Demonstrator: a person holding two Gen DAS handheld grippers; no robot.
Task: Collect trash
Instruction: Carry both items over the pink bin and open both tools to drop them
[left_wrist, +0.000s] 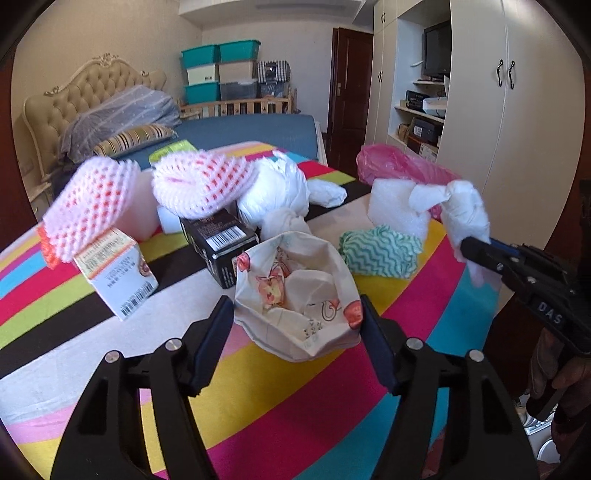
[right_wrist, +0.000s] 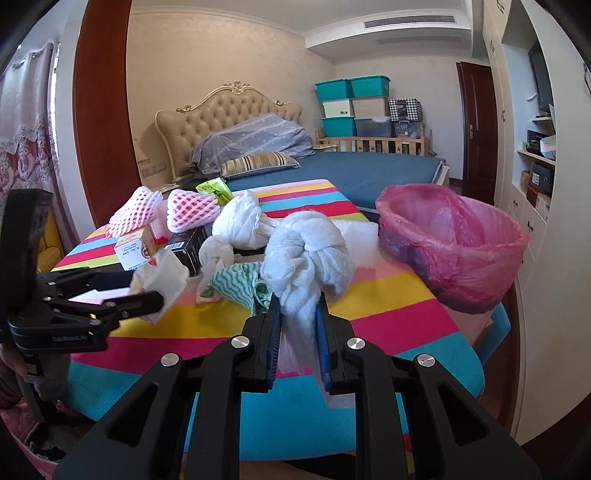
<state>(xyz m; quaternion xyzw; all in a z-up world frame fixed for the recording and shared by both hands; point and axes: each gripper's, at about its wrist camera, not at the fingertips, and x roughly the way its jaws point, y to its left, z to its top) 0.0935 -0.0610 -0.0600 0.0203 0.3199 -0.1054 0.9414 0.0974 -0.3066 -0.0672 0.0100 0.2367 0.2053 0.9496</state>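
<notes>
While your right hand-held gripper (right_wrist: 295, 325) is clamped narrow on the tail of a knotted white rag (right_wrist: 308, 254), the knot standing upright just above its fingertips, the move ahead turns on the pink-lined trash bin (right_wrist: 454, 251): it lies ahead and to the right of that gripper, mouth open and tilted toward you, with nothing between rag and rim. The right hand is plainly the nearer one to the bin, so the carry looks like a short swing rightward and forward before letting go.

Your left hand-held gripper (left_wrist: 297, 317) stands about half open around a crumpled printed paper bag (left_wrist: 295, 291), which sits upright between its fingertips with its mouth facing up; the pads look right at the bag's sides, but I cannot tell that they press on it. From that gripper the bin is far off to the right, beyond the rag.

Just ahead of the left gripper lie a green wavy-striped cloth (left_wrist: 380, 251), a black carton (left_wrist: 218, 240) and a white carton (left_wrist: 118, 273). Beyond them are two pink foam fruit nets (left_wrist: 199, 184), a knotted white plastic bag (left_wrist: 277, 192) and a white foam block (left_wrist: 395, 206).

All of it rests on a table (left_wrist: 258, 398) under a bright striped cloth. Behind it are a blue bed (right_wrist: 369, 166) with a tufted headboard, stacked teal storage boxes (right_wrist: 351, 88) and white wardrobes.
</notes>
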